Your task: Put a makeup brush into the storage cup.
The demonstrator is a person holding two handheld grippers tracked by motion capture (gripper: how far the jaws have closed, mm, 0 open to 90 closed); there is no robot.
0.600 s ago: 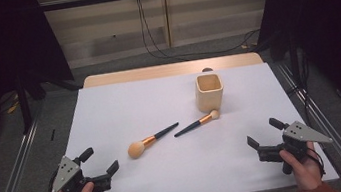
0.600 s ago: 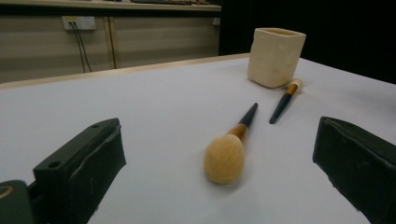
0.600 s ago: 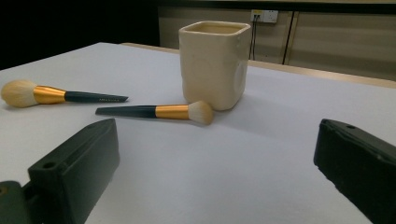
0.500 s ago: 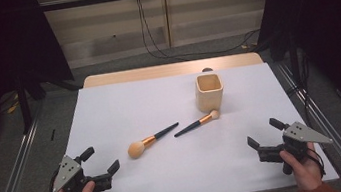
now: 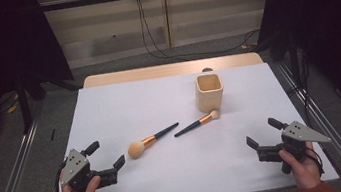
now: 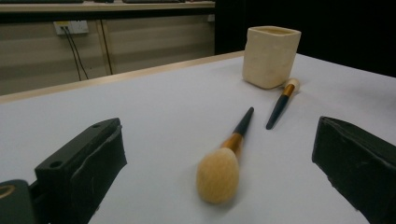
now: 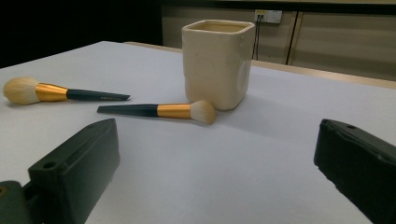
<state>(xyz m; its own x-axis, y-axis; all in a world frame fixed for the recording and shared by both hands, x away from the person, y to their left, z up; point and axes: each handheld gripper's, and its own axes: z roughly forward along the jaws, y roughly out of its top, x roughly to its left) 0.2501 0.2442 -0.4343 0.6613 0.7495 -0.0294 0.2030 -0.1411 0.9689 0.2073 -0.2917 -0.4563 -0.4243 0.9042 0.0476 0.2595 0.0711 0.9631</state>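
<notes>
Two makeup brushes lie mid-table on the white sheet. The big round-headed brush (image 5: 150,141) (image 6: 224,161) (image 7: 42,92) is on the left; the smaller brush (image 5: 197,123) (image 6: 281,101) (image 7: 161,110) lies with its bristles beside a cream square cup (image 5: 209,91) (image 6: 270,55) (image 7: 216,62), which stands upright. My left gripper (image 5: 105,159) (image 6: 219,186) rests open at the front left, jaws wide with nothing between them, pointing at the big brush. At the front right my right gripper (image 5: 263,133) (image 7: 219,186) is open too, empty, facing the cup.
The white sheet (image 5: 159,102) covers a wooden table whose far edge (image 5: 170,70) shows bare. Metal rails (image 5: 13,173) run along both sides on the floor. Cables (image 5: 154,32) hang by the back wall.
</notes>
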